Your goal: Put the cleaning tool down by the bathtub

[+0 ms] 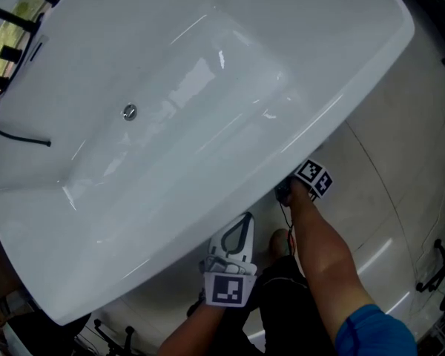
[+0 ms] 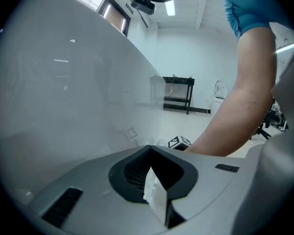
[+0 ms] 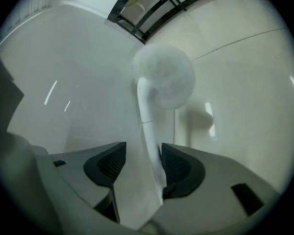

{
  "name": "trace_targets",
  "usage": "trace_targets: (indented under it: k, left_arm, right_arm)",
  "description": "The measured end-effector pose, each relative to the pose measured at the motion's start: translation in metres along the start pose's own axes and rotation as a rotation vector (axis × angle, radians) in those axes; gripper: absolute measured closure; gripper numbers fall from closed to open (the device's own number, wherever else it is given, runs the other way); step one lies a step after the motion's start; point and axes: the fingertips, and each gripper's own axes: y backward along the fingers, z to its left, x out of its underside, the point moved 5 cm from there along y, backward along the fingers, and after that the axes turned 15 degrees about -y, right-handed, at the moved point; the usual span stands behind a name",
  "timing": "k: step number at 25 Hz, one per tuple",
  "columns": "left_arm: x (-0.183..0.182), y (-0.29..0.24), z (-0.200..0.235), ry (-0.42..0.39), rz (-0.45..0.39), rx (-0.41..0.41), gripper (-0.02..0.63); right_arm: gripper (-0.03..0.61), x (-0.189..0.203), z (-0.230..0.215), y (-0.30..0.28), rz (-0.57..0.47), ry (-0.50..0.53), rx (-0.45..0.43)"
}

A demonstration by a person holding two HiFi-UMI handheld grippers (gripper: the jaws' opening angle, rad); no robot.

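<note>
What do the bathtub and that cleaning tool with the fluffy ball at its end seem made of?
Bathtub: hard glossy white, probably acrylic or enamel; sharp light reflections streak its walls. Cleaning tool: smooth white handle, likely plastic, with faint sheen; its round head looks soft and fuzzy, perhaps microfibre or sponge; too blurred to tell.

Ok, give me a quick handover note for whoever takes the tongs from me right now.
Left tongs: shut, empty, beside the bathtub's outer wall.
Right tongs: open; the cleaning tool has its handle between them against one pad, unclamped.
Its fluffy head sits low by the tub's side.
Done: tool is down by the tub.
Left: draw the right tongs off the handle, check it stays.
</note>
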Motion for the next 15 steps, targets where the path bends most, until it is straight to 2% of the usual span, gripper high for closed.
trace_targets:
  k: [3,5,9,11,15]
  left_arm:
    - [-0.004,-0.003,-0.005,0.003,0.002,0.018,0.615]
    - [-0.004,-0.003,-0.007,0.008,0.018,0.023,0.615]
    - [-0.012,0.010,-0.012,0.015,0.053,0.042,0.615]
    - [-0.025,0.018,-0.015,0.027,0.058,0.046,0.615]
    - [-0.065,0.036,-0.012,0.056,0.034,0.031,0.615]
  right_arm:
    - [0.328,-0.010,0.003,-0.001,0.014,0.036,0.047]
    - [0.365,-0.016,0.003,0.006,0.006,0.063,0.074]
    - [0.370,-0.016,0.021,0.035,0.012,0.085,0.011]
    - [0.390,-0.011,0.046,0.051,0.044,0.182,-0.045]
    - [0.560,0.007,0.109,0.109,0.107,0.530,-0.146]
